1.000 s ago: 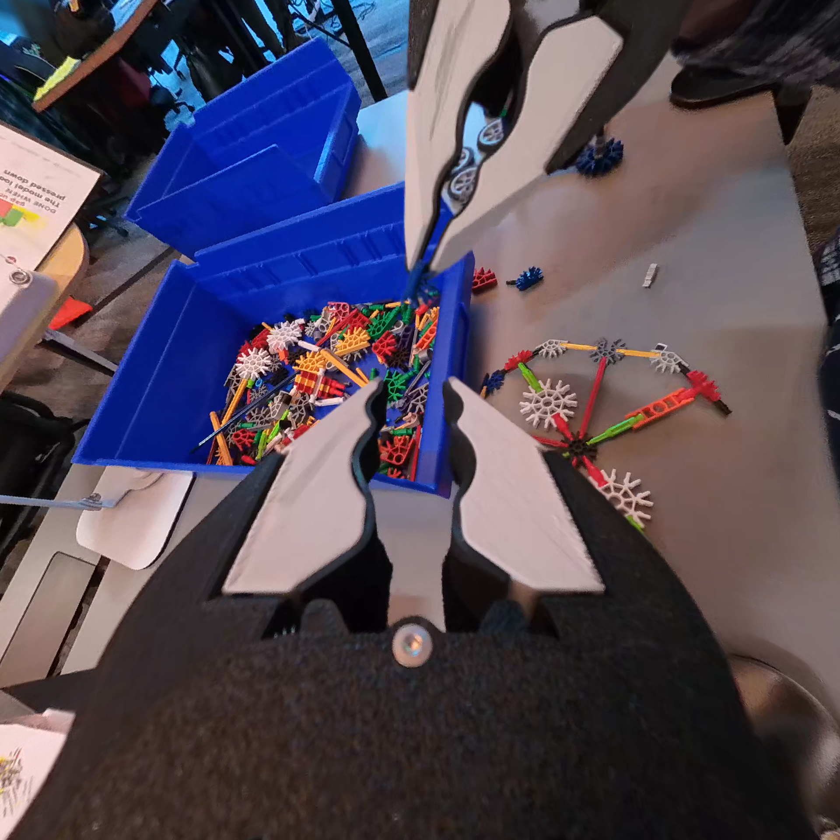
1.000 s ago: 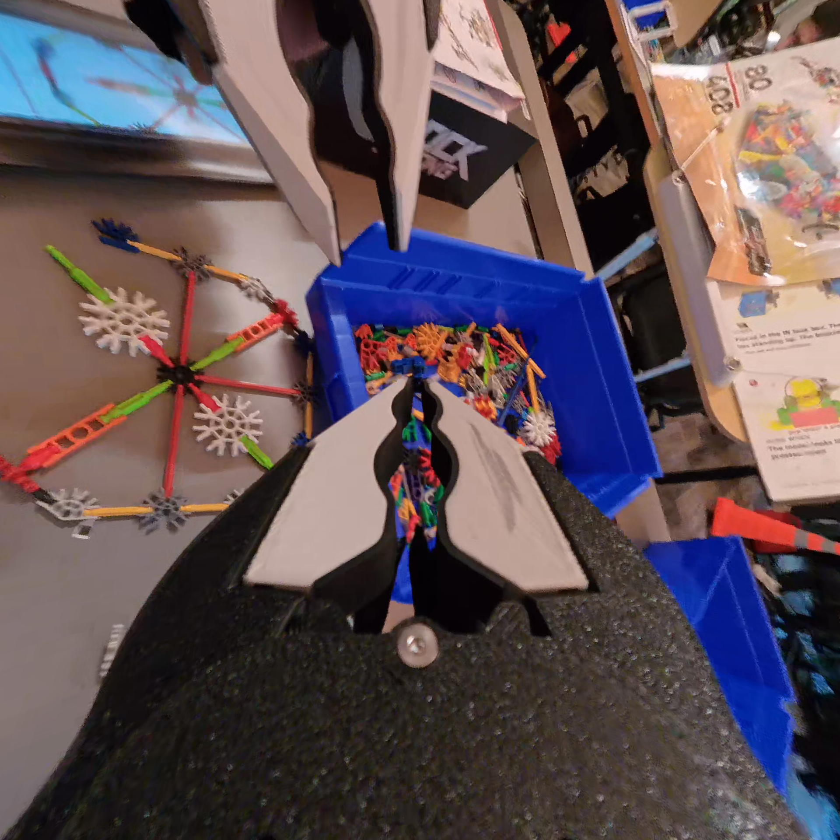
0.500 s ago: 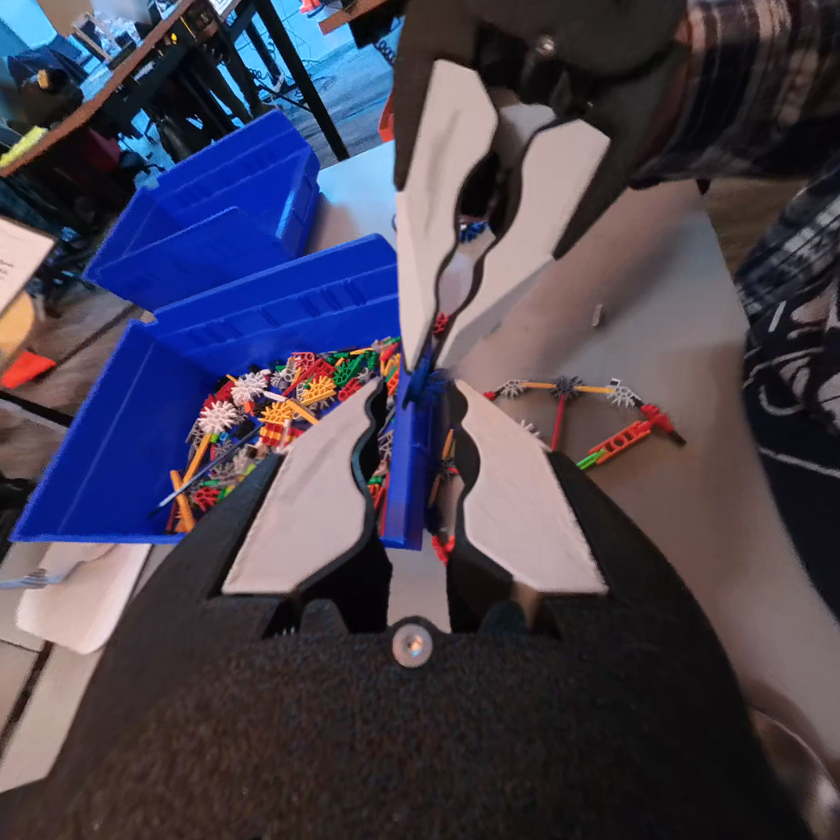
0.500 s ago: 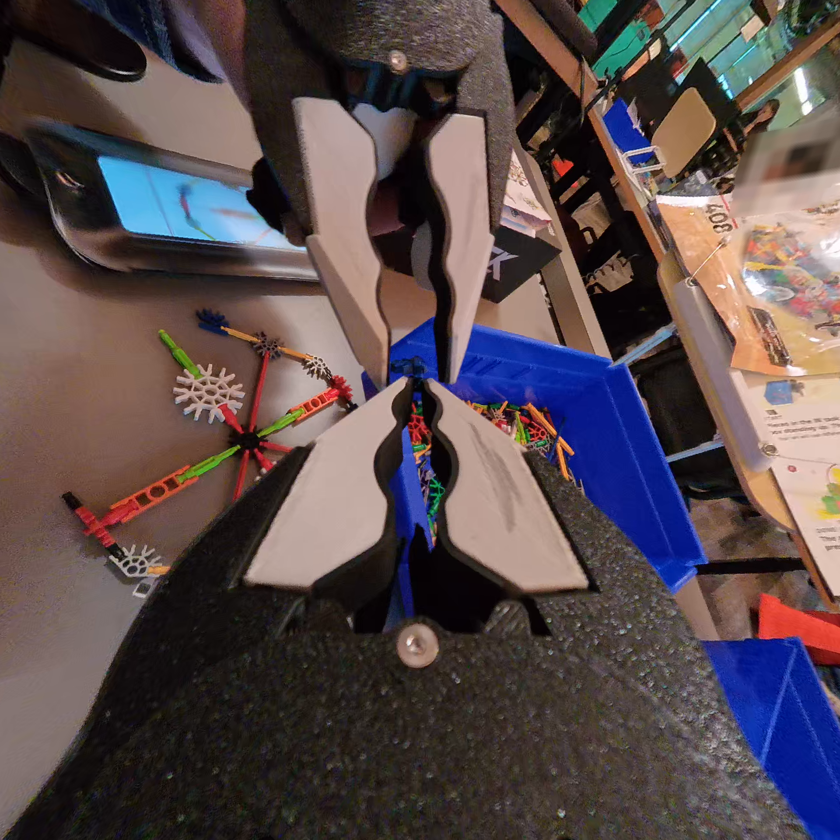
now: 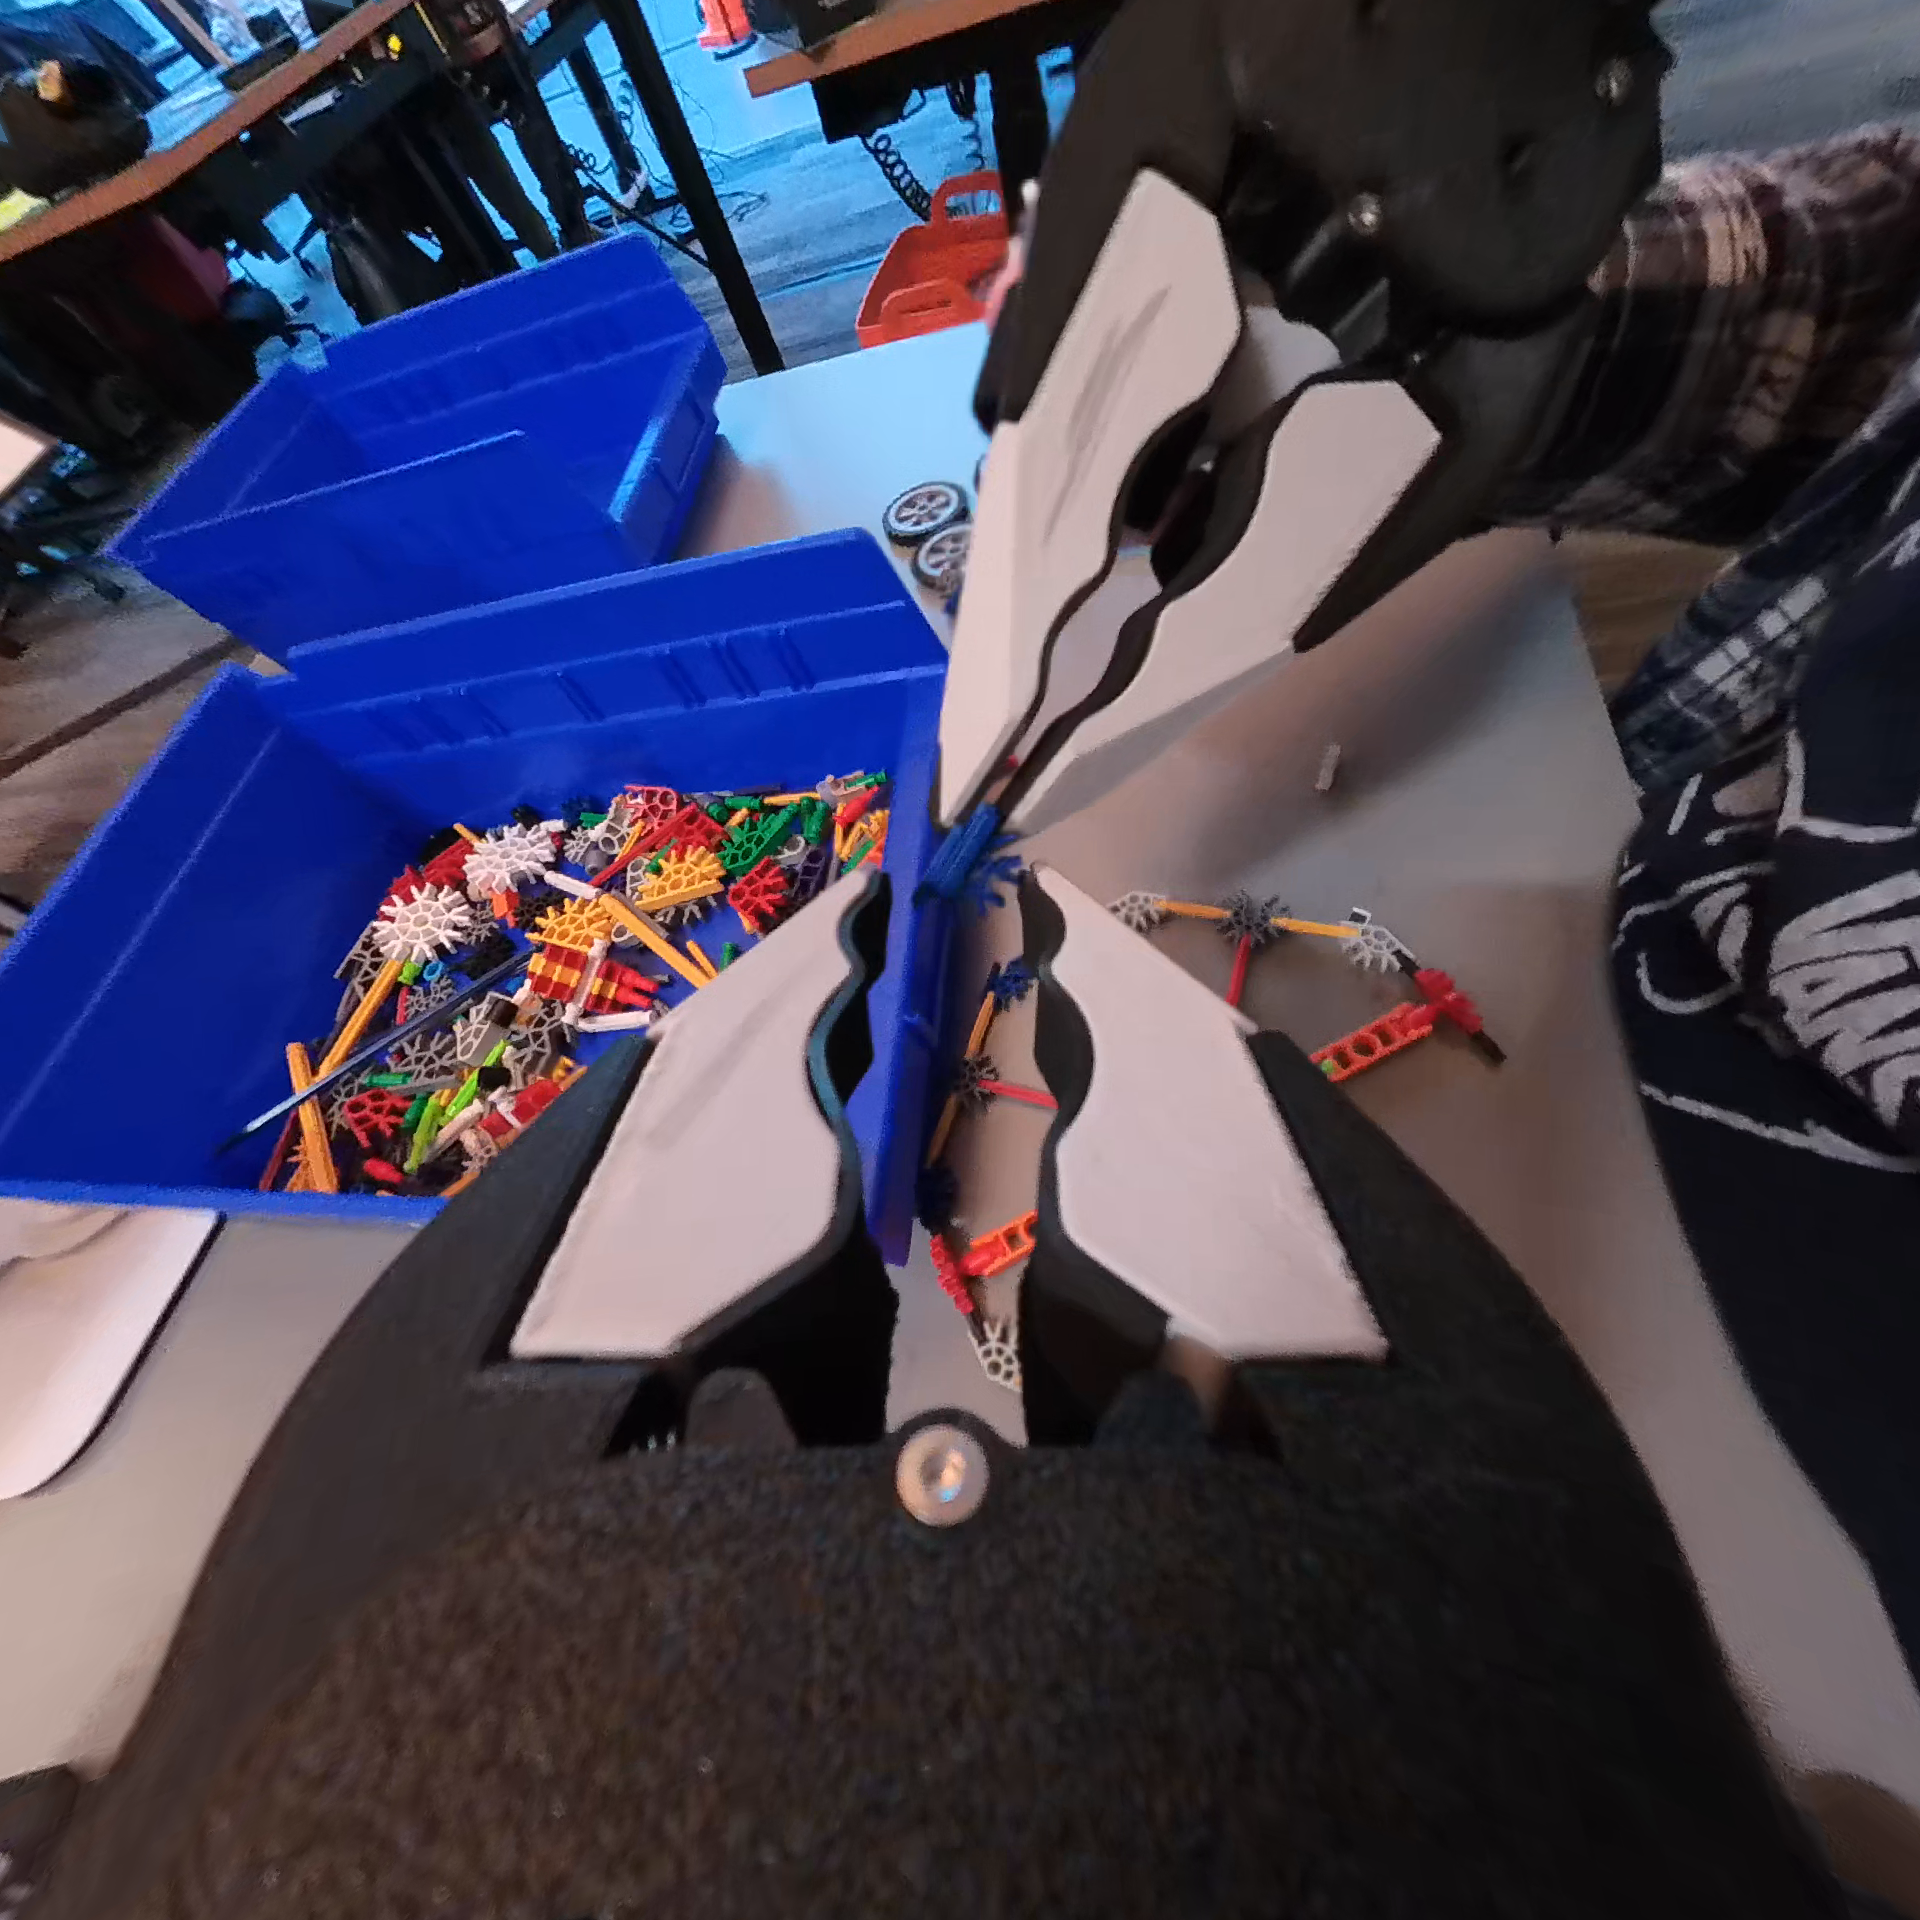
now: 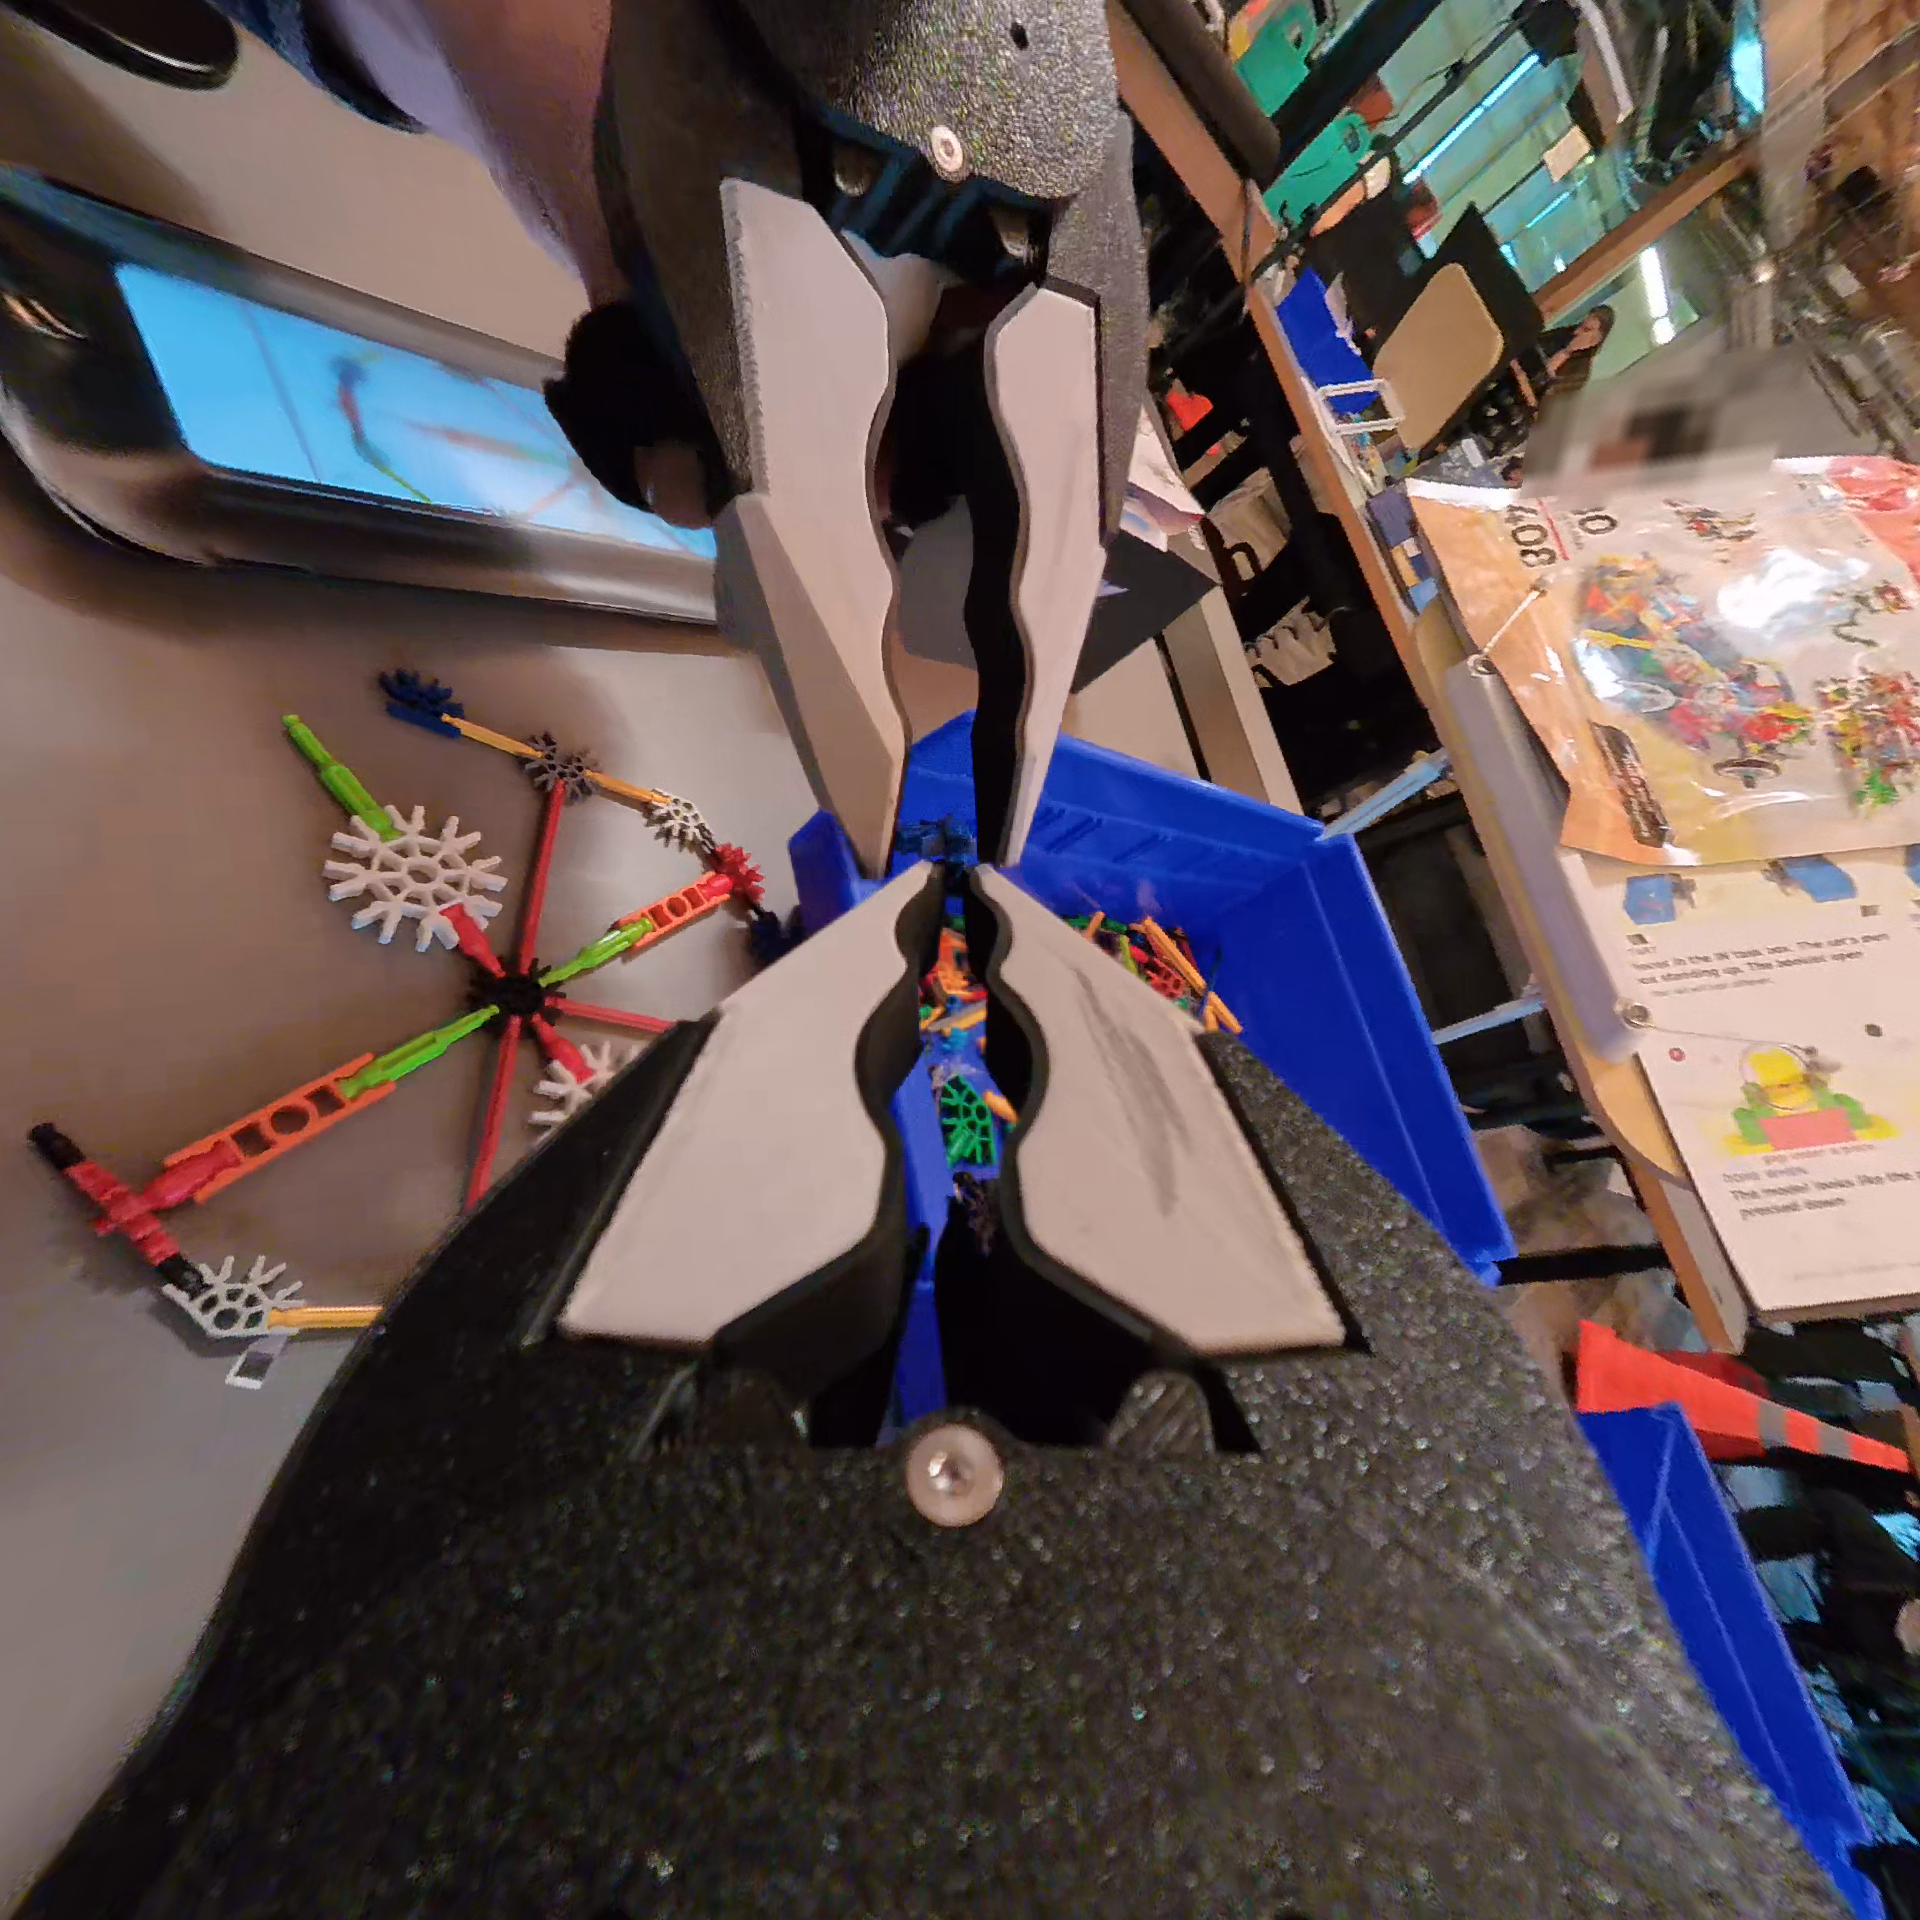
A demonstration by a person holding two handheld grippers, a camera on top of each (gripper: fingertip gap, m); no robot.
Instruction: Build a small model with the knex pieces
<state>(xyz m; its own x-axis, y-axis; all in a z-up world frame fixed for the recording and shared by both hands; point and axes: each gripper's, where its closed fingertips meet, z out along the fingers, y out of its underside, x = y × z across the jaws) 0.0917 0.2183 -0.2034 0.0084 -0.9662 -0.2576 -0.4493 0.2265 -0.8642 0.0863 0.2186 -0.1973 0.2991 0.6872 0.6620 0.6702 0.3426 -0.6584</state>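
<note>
A: While both grippers meet tip to tip over the bin wall, where's the blue piece?

B: Centre of frame. Right gripper (image 5: 987, 816) comes down from upper right, jaws pressed together on a small blue connector piece (image 5: 966, 857), pinched right at the tips.

A: Left gripper?

B: Left gripper (image 5: 951, 894) has fingers spread, gap clear between them. Tips sit either side of the blue piece, just below it. Touching or not, can't tell.

A: Edges?

B: Blue bin (image 5: 166, 935) fills centre left; its right wall runs straight up through the left gripper's gap. Loose colourful pieces (image 5: 561, 966) heaped inside. A second blue bin (image 5: 416, 488) sits upper left, behind the first.

A: Free room?

B: Grey table (image 5: 1403, 790) to the right is mostly bare. Flat rod-and-connector wheel model (image 6: 488, 987) lies on it just beside the bin wall. Two small wheels (image 5: 930, 535) lie by the first bin's far corner.

A: Right wrist view?

B: Same pinch, centre frame: right gripper (image 6: 951, 873) closed on the piece (image 6: 945, 836), left gripper (image 6: 940, 847) coming down from the top. Tablet (image 6: 343, 416) upper left near the table's edge.
</note>
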